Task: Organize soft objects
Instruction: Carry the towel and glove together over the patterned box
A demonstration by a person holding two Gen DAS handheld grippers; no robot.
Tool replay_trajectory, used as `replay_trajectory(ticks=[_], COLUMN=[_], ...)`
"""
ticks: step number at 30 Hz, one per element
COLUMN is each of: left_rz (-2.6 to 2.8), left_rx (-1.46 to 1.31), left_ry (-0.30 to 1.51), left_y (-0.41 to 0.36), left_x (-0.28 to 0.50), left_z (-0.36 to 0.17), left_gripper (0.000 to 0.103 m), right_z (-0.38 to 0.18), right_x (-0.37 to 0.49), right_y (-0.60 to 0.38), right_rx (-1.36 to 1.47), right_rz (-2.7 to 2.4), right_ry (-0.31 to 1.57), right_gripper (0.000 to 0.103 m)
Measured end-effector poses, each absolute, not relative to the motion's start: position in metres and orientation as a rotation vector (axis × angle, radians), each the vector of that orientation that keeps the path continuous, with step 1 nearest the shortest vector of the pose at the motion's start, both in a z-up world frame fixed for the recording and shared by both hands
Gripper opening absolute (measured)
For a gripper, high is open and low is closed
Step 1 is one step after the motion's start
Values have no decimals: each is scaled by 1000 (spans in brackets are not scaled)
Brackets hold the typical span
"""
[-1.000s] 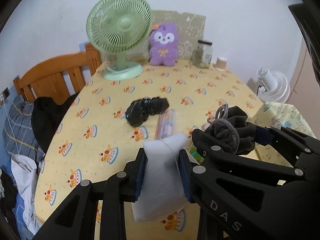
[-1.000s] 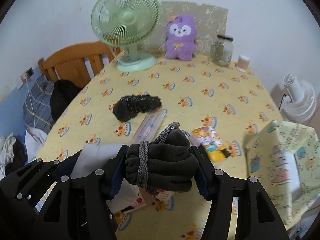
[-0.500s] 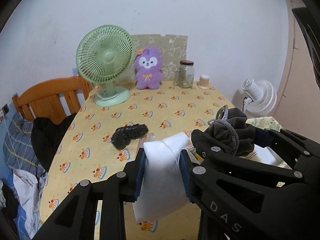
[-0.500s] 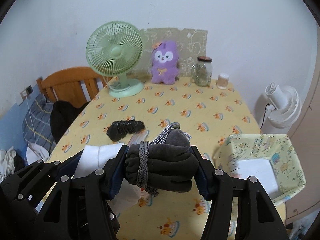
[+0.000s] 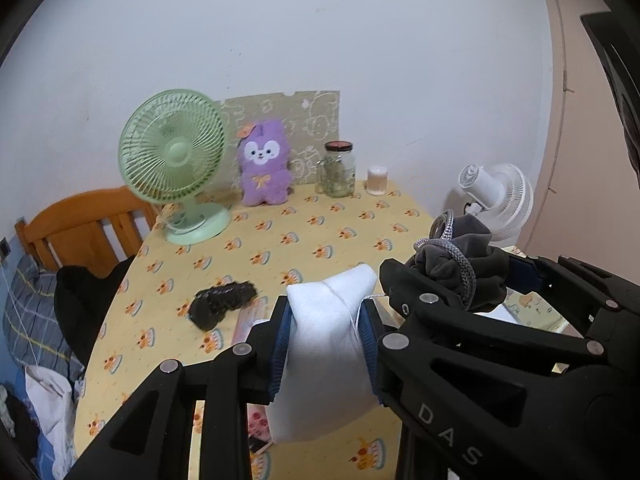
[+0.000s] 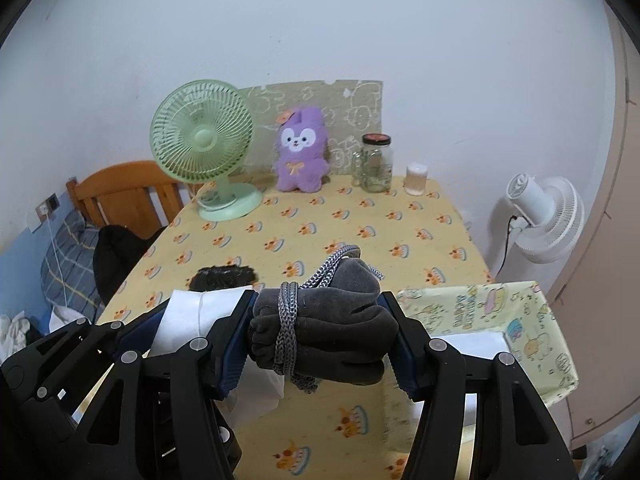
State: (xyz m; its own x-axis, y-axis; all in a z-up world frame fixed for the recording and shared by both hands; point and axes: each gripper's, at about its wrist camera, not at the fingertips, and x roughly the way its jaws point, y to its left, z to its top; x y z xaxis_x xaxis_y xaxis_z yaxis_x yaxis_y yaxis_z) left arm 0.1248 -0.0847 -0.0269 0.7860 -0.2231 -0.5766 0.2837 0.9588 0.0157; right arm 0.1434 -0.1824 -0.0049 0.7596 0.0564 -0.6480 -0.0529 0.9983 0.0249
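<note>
My left gripper (image 5: 325, 320) is shut on a white rolled cloth (image 5: 326, 360) and holds it above the near part of the table. My right gripper (image 6: 322, 332) is shut on a dark grey bundle tied with a grey cord (image 6: 320, 332), close to the right of the left gripper; the bundle also shows in the left wrist view (image 5: 460, 268). A black soft lump (image 5: 222, 304) lies on the yellow tablecloth (image 5: 320, 232). A purple plush toy (image 5: 264, 164) sits at the back of the table. A yellow fabric box (image 6: 492, 332) stands at the right, below the right gripper.
A green desk fan (image 5: 176, 160), a glass jar (image 5: 339, 168) and a small cup (image 5: 377, 181) stand at the back of the table. A wooden chair (image 5: 80, 224) with dark clothing is at the left. A white floor fan (image 6: 548, 216) stands at the right.
Both grippers have risen and pulled back from the table, each holding its bundle. The table objects look smaller and farther. The yellow fabric box has come into view below the right gripper.
</note>
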Motion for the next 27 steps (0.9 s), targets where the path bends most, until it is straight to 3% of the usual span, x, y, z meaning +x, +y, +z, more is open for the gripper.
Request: replay_trajectory(ticks=[27], left_rz=[-456], left_rx=[155], left_ry=[568], left_y=[-201], left_x=[137], left_z=[-23], left_gripper=[35], right_z=[5], right_x=[144], right_y=[-302], right_rx=[43], right_rz=[-104], right_ry=[649], right_gripper=[63])
